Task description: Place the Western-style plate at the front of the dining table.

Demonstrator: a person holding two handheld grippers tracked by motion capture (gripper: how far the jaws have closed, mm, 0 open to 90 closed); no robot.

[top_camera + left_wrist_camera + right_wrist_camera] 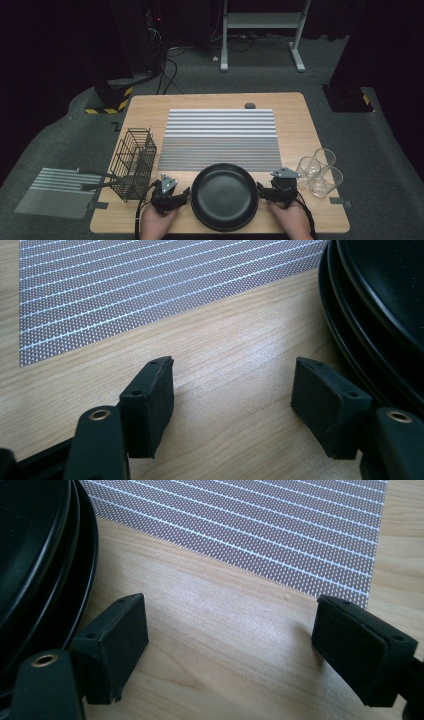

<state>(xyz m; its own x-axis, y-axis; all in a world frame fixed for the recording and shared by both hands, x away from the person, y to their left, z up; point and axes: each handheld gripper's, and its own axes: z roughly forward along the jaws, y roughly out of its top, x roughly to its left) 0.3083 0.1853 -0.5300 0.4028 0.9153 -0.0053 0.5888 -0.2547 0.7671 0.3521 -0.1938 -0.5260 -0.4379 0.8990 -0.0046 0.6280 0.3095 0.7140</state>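
You have the wooden table (300,130) in front of you, and no brand, label or writing can be read on anything in these frames. The striped grey placemat (220,140) covers the middle of the table. Just in front of it, at the near edge, sits the stack of black plates (225,196), between your two hands. From above it reads as one dark dish; your gripper views show more, with separate rims lying one inside another, so it is a stack (380,305) rather than a single plate.

To your left, the black wire basket (134,162) stands at the table's edge with grey utensil handles poking out of its side. To your right, three clear glasses (320,172) are grouped just beside your right hand.

Your left gripper (170,195) rests just left of the stack, its jaws spread apart with bare wood between them (232,405); the right-hand jaw there sits close against the plates' rim, though you cannot tell whether it touches. Your right gripper (281,189) mirrors this on the other side, jaws likewise spread over bare wood (230,645), pinching nothing.

A second striped mat (57,192) lies on the floor at far left.
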